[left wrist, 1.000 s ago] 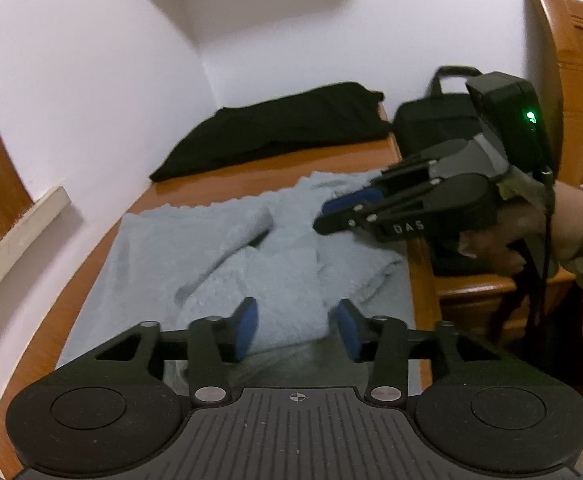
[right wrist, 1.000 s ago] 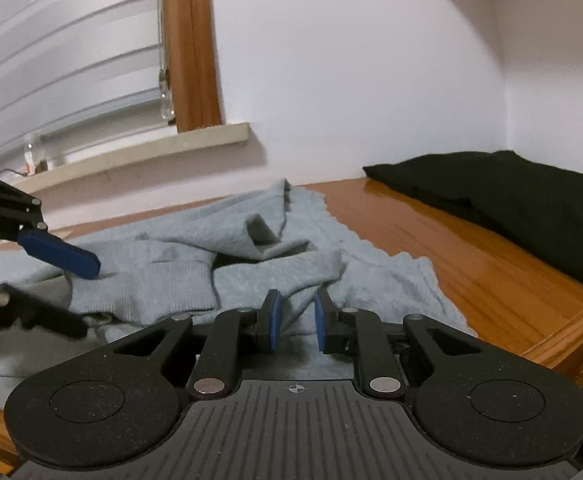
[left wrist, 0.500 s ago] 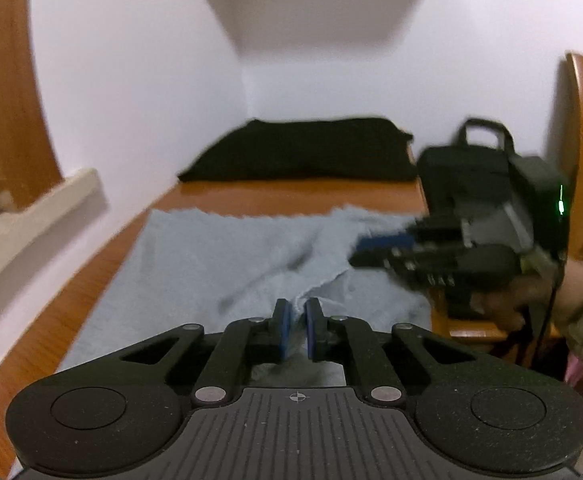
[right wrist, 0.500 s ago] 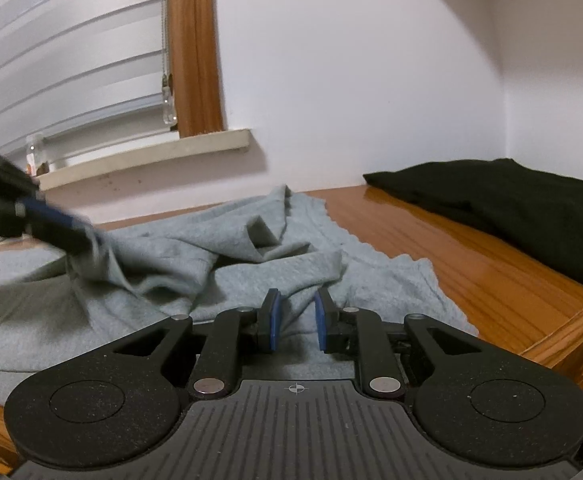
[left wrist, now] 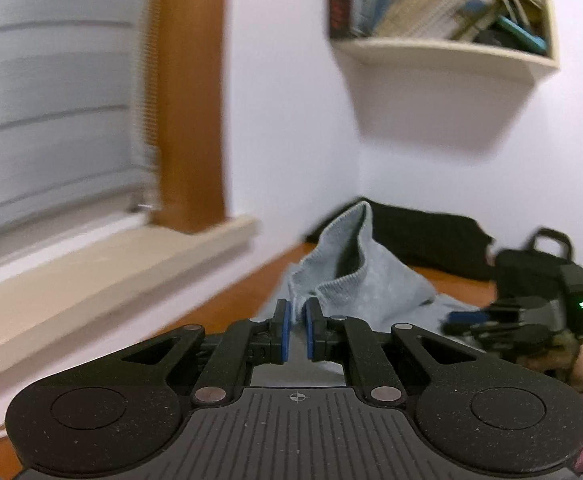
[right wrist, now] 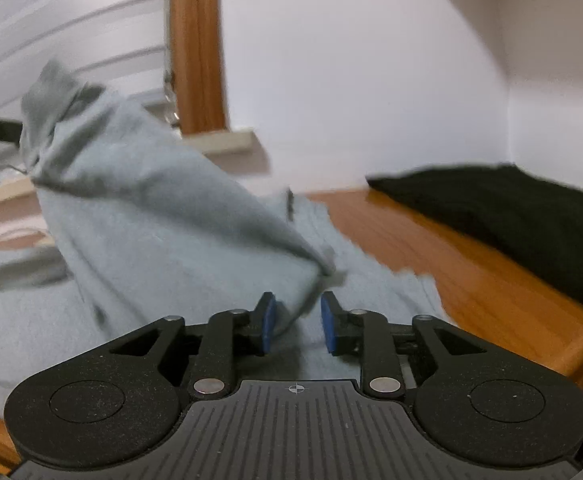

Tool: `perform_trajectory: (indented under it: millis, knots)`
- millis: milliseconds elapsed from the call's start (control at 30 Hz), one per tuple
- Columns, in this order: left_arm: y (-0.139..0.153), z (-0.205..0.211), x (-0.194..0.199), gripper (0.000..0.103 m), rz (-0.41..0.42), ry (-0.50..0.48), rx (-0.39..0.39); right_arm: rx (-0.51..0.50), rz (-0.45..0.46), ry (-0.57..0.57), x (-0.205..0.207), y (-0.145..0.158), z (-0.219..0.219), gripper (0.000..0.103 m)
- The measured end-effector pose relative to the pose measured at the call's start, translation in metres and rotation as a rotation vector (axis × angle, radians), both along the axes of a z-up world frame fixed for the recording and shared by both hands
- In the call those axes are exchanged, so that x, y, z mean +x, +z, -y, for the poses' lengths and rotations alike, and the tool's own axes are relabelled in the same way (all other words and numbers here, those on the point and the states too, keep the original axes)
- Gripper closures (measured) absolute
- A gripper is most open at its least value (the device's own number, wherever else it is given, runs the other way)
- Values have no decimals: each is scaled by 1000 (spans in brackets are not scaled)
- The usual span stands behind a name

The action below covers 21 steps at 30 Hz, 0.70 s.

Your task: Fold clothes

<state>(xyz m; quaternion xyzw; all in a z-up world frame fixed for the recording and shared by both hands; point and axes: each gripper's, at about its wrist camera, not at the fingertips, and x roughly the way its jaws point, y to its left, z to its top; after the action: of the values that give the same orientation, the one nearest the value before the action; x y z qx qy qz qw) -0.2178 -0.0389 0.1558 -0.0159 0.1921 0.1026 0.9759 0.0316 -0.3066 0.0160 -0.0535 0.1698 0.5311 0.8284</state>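
The wooden counter [right wrist: 487, 276] runs across the lower half of both views, and on it lies the grey sweater [right wrist: 163, 264], which fills the left and centre of the right-wrist frame and rises in a tent toward the upper left. That peak hangs from the left gripper [left wrist: 296, 330], whose blue pads are pressed almost together with the sweater's ribbed edge pinched between them; the cloth stands up just above the pads at the centre of the left-wrist frame. From there the sweater's long line slopes down to the lower right, toward the right gripper [right wrist: 297, 326]. That one has its jaws parted, and they have just been opening. A fold of sweater sits between the pads, but I can't see them pressing on it, so I judge that corner loose. The left hand is plainly nearer the work, carrying the only grip. A black garment [right wrist: 503, 208] lies well apart at the right. Books on the shelf [left wrist: 447, 60], upper right, are too blurred to read; no other writing shows.
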Motion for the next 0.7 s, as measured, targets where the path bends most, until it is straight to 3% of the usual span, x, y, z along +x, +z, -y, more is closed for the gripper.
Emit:
perform_trajectory:
  millis: [133,267,400,500,567,700]
  knots:
    - [-4,-19,-38,94,5,67,-42,35,38,29,-5,19,-17,64]
    - [-29,-37,-65,95,-44,124,-108,29,42,56,-7,28,-45,63]
    - [-60,-51,-68,93,-128,164,-169,-4,14,78,-5,30,-76,63]
    - [-68,-55,-66,91,-153,189,-159,-38,1,88,-4,28,-92,58]
    - [-65,-57,-67,84,-135,207,-154,-69,4,87,-4,25,-100,58]
    - [-54,-62,-63,56,-92,219,-147,-116,-8,87,-1,18,-105,56]
